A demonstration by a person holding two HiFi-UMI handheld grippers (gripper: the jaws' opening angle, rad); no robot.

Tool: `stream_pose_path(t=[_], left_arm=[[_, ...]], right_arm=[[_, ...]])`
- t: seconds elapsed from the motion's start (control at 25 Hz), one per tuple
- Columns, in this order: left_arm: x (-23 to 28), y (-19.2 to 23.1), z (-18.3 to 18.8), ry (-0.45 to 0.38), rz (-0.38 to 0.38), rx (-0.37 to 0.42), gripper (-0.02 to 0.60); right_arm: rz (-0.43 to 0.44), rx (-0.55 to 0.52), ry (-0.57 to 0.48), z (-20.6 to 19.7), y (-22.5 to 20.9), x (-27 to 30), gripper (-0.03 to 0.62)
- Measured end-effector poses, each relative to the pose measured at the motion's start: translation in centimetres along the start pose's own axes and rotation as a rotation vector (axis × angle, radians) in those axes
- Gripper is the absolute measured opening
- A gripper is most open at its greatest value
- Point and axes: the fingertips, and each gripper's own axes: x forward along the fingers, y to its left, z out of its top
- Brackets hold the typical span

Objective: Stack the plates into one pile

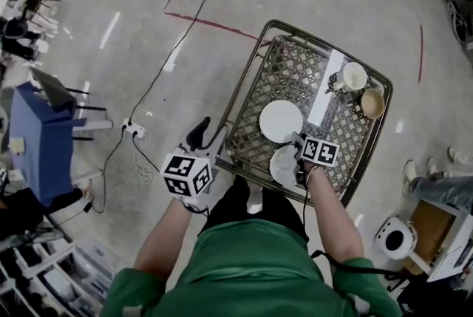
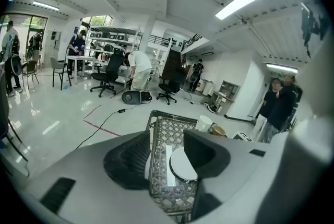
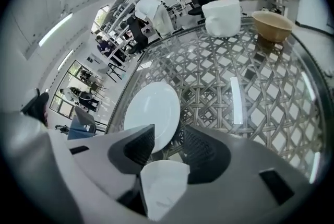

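Note:
Two white plates lie side by side on the woven-top table (image 1: pixel 250 83). The larger plate (image 1: pixel 281 121) (image 3: pixel 152 113) (image 2: pixel 182 164) sits toward the table's middle. The smaller plate (image 1: pixel 283 165) (image 3: pixel 162 186) lies at the near edge. My right gripper (image 1: pixel 294 157) (image 3: pixel 167 137) points steeply down over the smaller plate, its jaws open, and that plate's rim shows in the gap under them; the pads are not pressing on it. My left gripper (image 1: pixel 207 137) (image 2: pixel 169 152) hangs open and empty just off the table's left edge, facing the table.
A white mug (image 1: pixel 354 75) (image 3: pixel 223 16), a tan bowl (image 1: pixel 372 103) (image 3: pixel 271 25) and a long white strip (image 1: pixel 325 90) sit at the table's far right. A cable and power strip (image 1: pixel 134 129) lie on the floor to the left. Chairs and people stand farther off.

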Motion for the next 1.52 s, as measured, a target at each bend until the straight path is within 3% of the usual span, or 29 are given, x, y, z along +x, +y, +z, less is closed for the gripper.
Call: stream_pose_path(t=[0.32,0.56,0.96,1.28,1.52], left_arm=[[0.5,-1.1,1.6,-0.029,-0.026,0.027,0.209],[0.7,-2.6,5.4,-0.117,-0.051,0.068,0.209],[0.4,-6.4,13.7,-0.251,-0.088,0.171,0.196],[-2.1,-8.9,20.4,-0.404,-0.077,0.225,0.175],[-3.4,-10.3,22.1,-0.472,-0.099,0.245,0.175]], right_arm=[[-0.040,-0.046,-0.224,5.3,0.8,-5.3,0.165],[-0.024,-0.078,-0.451,11.0,3.4,-12.7,0.119],[-0.134,-0.474,-0.796,18.6,9.9,-26.5,0.082],[-0.153,-0.609,-0.998,21.2,14.9,-35.8,0.063],[-0.192,-0.655,-1.072,21.1,15.3,-39.2,0.063]])
